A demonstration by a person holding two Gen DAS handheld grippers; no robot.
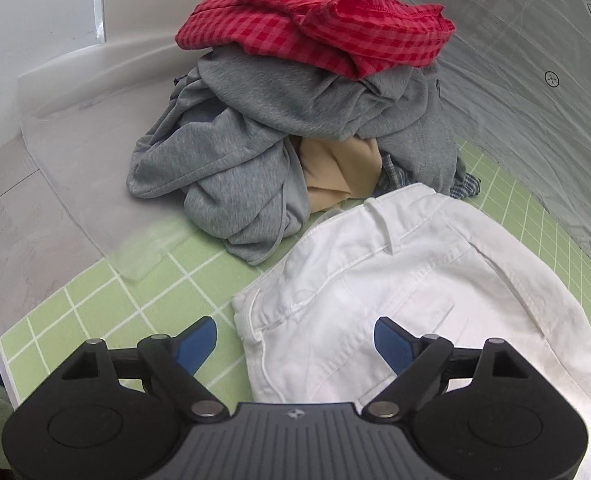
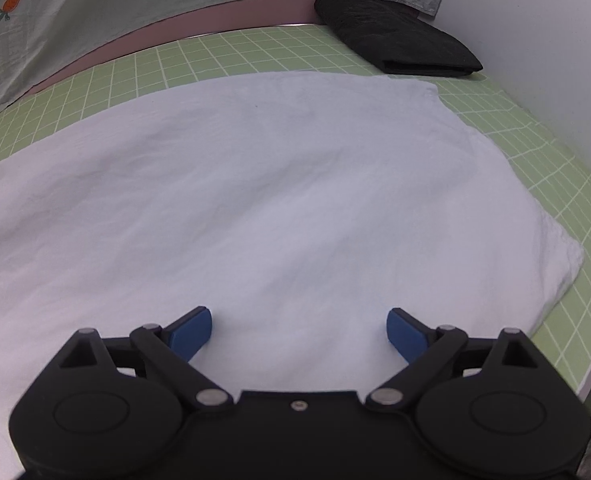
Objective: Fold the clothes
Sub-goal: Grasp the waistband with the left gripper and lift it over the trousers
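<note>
Both sets of fingers are spread wide and hold nothing: the left gripper (image 1: 295,344) hangs over the waistband end of the white trousers (image 1: 395,272), the right gripper (image 2: 299,334) over the leg cloth, hems ahead and to its right. The trousers lie flat on the green gridded surface (image 1: 95,312), long axis running from waistband by the unfolded pile (image 1: 279,120) toward the folded black garment (image 2: 395,36). I judge this garment is the one in hand, laid out or part-folded, and any fold needs both ends pinched together.
</note>
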